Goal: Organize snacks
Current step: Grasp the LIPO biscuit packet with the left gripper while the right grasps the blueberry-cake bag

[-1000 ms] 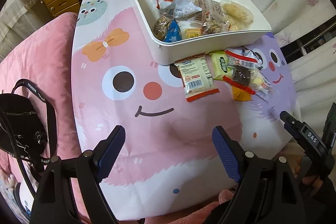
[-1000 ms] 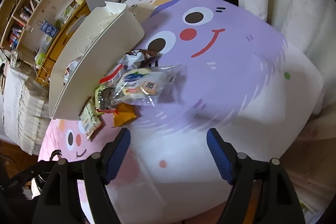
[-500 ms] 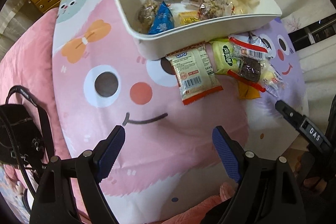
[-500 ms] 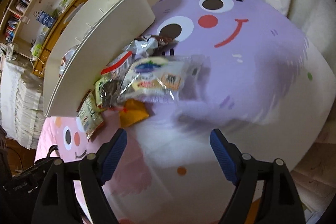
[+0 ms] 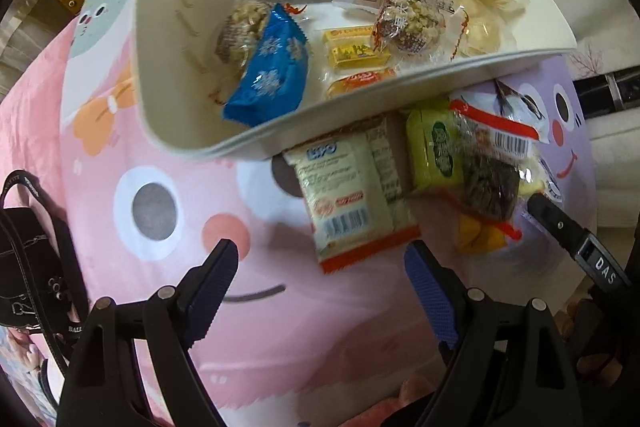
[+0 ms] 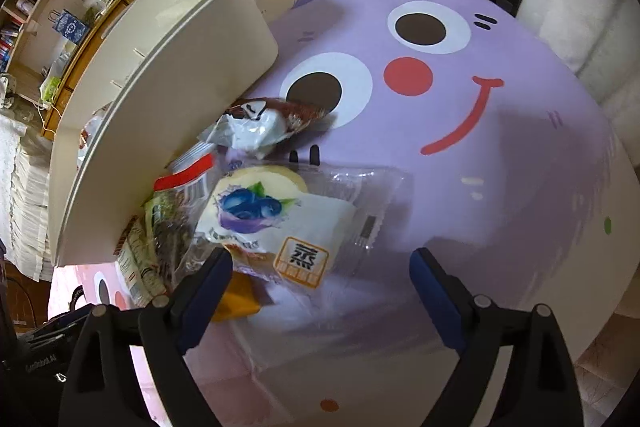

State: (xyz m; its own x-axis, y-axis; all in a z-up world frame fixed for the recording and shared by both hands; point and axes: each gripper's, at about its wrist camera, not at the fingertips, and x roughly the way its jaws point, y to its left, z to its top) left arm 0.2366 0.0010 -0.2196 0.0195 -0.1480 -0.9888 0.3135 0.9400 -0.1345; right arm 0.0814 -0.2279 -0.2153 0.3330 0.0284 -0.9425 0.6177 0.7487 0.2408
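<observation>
Loose snacks lie in a small heap on the cartoon tablecloth (image 6: 500, 187), tucked against the near wall of the white bin (image 5: 280, 131), which already holds several packets. Nearest the right gripper (image 6: 320, 279) is a clear-wrapped blueberry bun (image 6: 276, 223); its jaws are opening wide, with the bun just ahead of the tips and nothing between them. The left gripper (image 5: 320, 267) hangs empty with jaws spread, pointing down at the cream wafer packet (image 5: 348, 195), beside a green packet (image 5: 434, 151) and a dark bar in clear wrap (image 5: 488, 183). To pick well, I'd lower each claw straight onto one packet, straddle its narrow width, close on the body rather than the loose film, and lift clear of the bin's rim before dropping it inside
</observation>
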